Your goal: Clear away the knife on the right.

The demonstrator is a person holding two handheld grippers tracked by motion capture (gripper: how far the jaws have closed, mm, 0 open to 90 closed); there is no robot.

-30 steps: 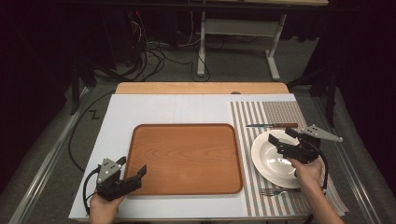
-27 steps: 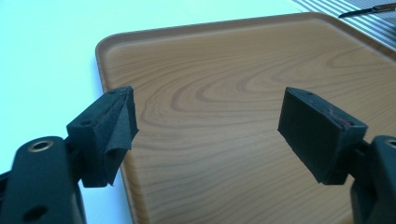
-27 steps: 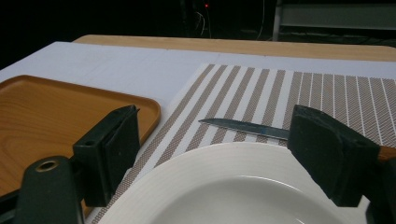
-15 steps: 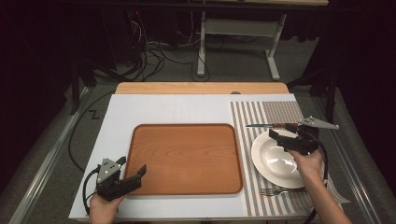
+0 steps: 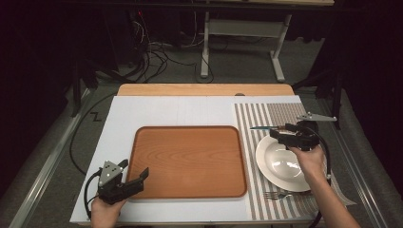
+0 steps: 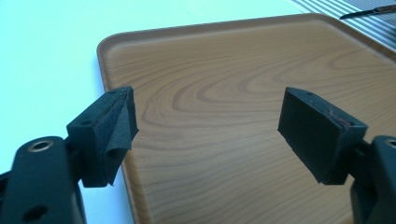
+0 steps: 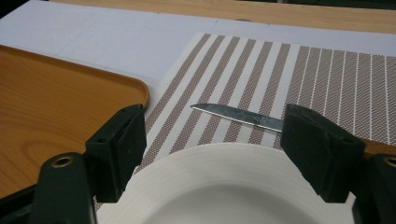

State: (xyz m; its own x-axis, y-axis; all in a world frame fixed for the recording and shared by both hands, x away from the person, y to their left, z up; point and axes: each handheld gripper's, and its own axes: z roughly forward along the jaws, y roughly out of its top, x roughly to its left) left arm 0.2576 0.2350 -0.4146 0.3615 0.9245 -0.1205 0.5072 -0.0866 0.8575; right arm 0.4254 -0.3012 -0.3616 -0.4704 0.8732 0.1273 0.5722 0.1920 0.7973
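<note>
From above, the left gripper (image 5: 132, 179) sits at the wooden tray (image 5: 190, 159)'s near-left corner, the right gripper (image 5: 285, 137) over the white bowl (image 5: 283, 164)'s far rim, beside the knife (image 5: 266, 128) on the striped placemat (image 5: 280, 114). Left gripper view: jaws spread, empty. Right gripper view: jaws parted, nothing held. No readable writing.

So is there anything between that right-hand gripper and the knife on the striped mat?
Only the far rim of the white plate. The right gripper hangs over it with its jaws open, and the knife lies just beyond on the striped mat. Nothing else visible blocks the way.
</note>
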